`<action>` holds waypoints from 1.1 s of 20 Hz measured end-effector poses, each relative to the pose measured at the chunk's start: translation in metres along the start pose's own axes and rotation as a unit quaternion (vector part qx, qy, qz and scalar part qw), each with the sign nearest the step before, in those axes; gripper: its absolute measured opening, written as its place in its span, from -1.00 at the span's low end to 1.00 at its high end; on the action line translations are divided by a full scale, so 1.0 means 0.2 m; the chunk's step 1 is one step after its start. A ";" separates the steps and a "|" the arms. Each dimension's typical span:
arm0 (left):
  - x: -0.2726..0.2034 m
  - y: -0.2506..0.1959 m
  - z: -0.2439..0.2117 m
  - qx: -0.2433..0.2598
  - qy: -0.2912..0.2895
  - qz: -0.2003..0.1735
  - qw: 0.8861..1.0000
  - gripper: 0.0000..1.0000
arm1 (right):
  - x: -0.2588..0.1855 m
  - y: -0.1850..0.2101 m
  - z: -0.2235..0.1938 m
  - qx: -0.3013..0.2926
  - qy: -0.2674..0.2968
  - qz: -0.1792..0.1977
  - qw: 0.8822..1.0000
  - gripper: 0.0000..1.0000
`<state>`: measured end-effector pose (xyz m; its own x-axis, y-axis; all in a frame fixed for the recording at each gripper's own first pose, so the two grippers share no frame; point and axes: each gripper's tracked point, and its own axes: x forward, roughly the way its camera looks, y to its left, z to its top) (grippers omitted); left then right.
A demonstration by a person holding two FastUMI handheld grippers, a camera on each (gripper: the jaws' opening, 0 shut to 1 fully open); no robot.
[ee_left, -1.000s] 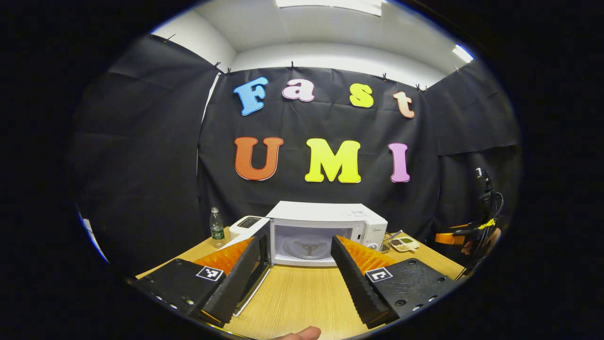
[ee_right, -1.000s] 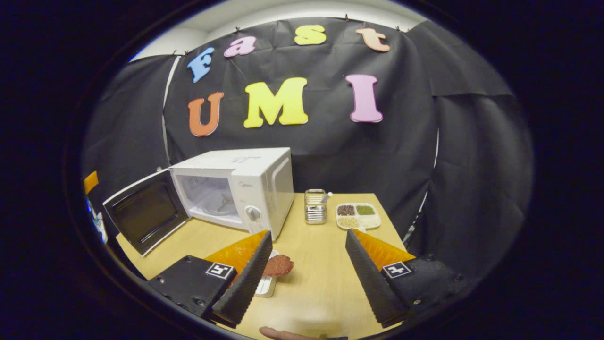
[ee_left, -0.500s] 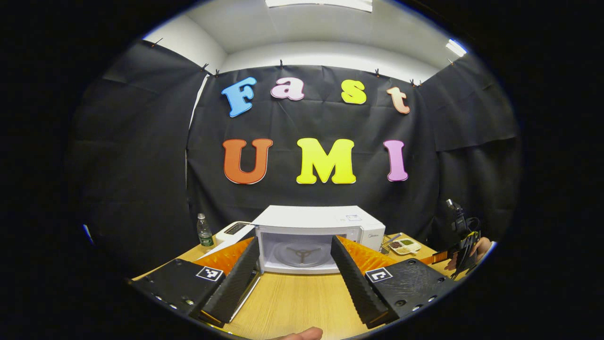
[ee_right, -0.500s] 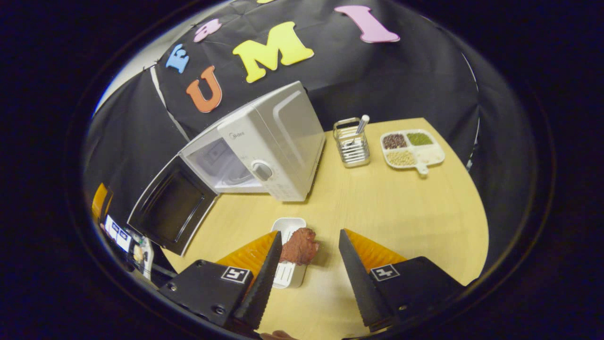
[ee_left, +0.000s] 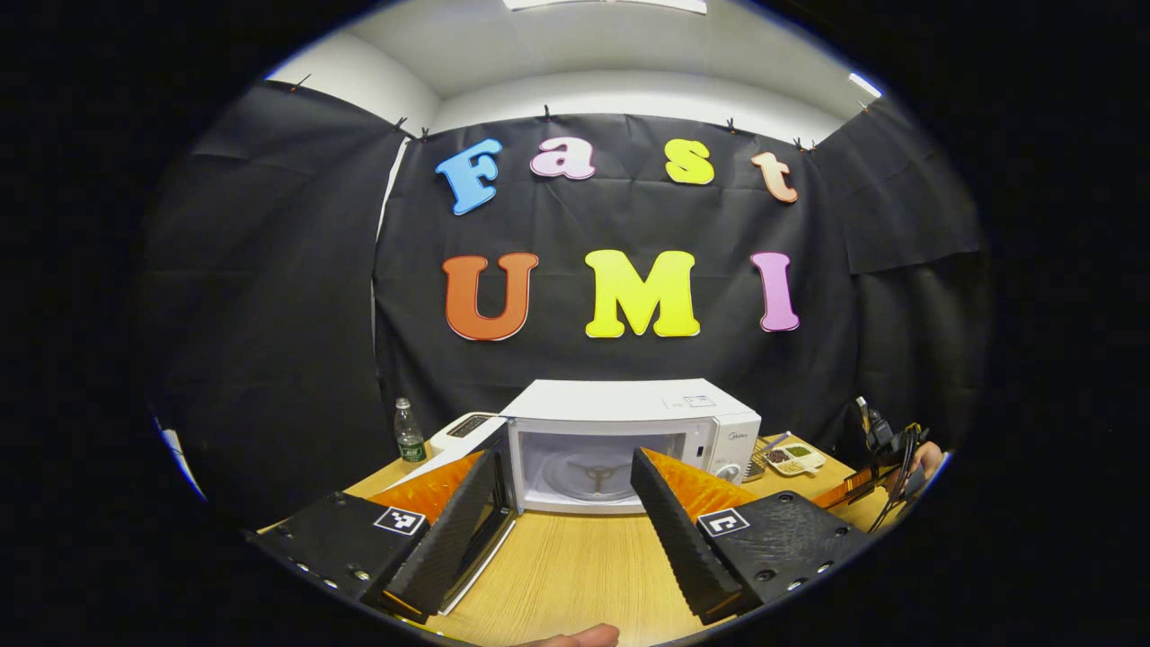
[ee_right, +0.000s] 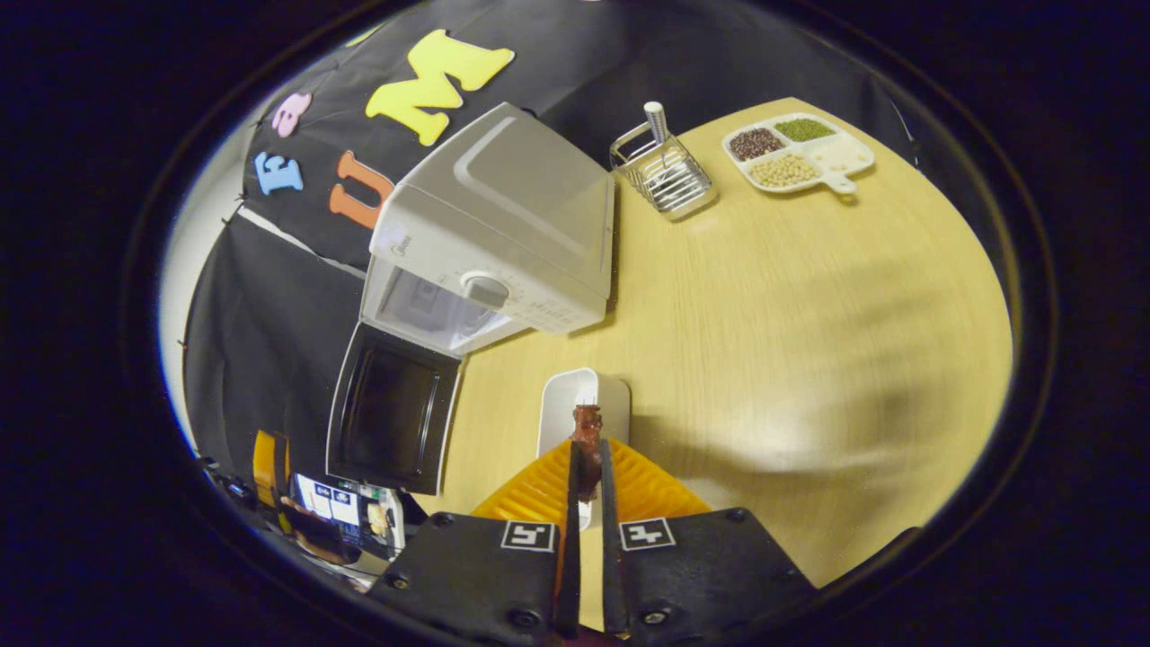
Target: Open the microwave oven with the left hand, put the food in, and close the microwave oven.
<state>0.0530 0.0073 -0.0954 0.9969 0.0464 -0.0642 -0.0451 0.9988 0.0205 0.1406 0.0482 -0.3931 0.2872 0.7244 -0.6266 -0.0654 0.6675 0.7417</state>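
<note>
The white microwave (ee_left: 629, 418) stands at the back of the wooden table with its door (ee_left: 492, 537) swung open to the left and the cavity and turntable bare. My left gripper (ee_left: 564, 463) hovers open in front of the cavity, holding nothing. In the right gripper view, my right gripper (ee_right: 586, 449) points steeply down and is shut on a reddish-brown piece of food (ee_right: 588, 420) over a small white tray (ee_right: 582, 395). The microwave (ee_right: 503, 225) and its open door (ee_right: 391, 409) lie to the left of the tray. The right gripper (ee_left: 885, 449), in a person's hand, also appears far right.
A wire utensil holder (ee_right: 665, 171) and a divided plate of beans (ee_right: 795, 153) stand right of the microwave. A water bottle (ee_left: 409, 433) and a white appliance (ee_left: 463, 427) stand to its left. Bare table (ee_right: 809, 314) spreads right of the tray.
My right gripper has shut on the piece of food and tipped steeply downward over the tray. My left gripper has stayed open in front of the microwave, drifting only slightly.
</note>
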 end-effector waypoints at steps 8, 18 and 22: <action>-0.06 0.04 0.04 0.001 -0.016 0.005 1.000 0.87 | 0.02 0.00 -0.05 0.035 0.039 0.011 0.999 -0.67; -0.11 0.11 0.07 -0.006 -0.038 0.016 0.999 0.87 | -0.08 0.17 -0.14 -0.044 0.012 0.012 0.999 -0.82; -0.14 0.15 0.07 -0.022 -0.047 0.009 0.999 0.87 | -0.27 0.31 -0.07 -0.157 -0.097 -0.083 0.979 -0.82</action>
<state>0.0245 0.0359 -0.0782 0.9974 0.0652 0.0300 -0.0645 0.9976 -0.0239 0.1071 0.0523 -0.3171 0.4925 0.5763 -0.6522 -0.2851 0.8148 0.5048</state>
